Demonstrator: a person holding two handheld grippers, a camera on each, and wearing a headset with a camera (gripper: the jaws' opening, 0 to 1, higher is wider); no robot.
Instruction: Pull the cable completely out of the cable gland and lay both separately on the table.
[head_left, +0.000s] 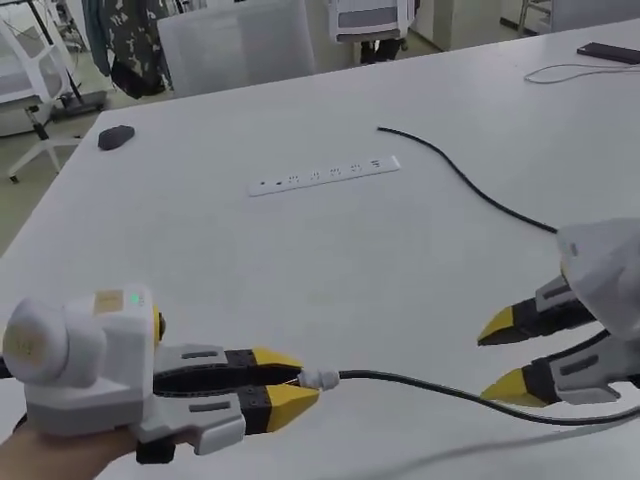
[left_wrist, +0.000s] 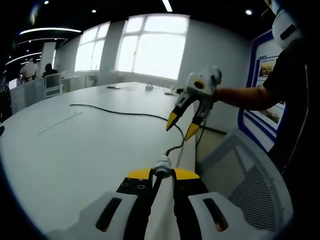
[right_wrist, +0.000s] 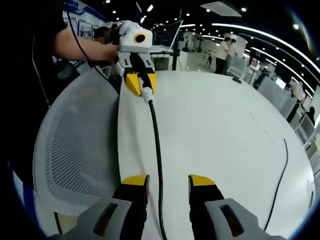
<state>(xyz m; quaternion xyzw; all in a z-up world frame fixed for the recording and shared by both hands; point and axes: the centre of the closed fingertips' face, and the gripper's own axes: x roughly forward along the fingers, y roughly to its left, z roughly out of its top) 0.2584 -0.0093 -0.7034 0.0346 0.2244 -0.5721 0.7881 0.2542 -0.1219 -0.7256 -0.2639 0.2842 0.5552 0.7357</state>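
One white table (head_left: 400, 270) forms the work surface. It is set in an open office, with office chairs (head_left: 370, 18) behind it and large windows (left_wrist: 150, 45) in the far wall. A white power strip (head_left: 323, 176) is laid flat near the table's middle. A black mouse (head_left: 116, 137) is placed toward the far left edge and a dark phone (head_left: 610, 52) at the far right corner. A mesh chair (right_wrist: 70, 145) stands against the near edge. The cable gland (head_left: 320, 378) is clamped in the left gripper (head_left: 308, 378), near that edge. The black cable (head_left: 420, 382) is seated in the gland and is routed between the parted jaws of the right gripper (head_left: 483, 367).
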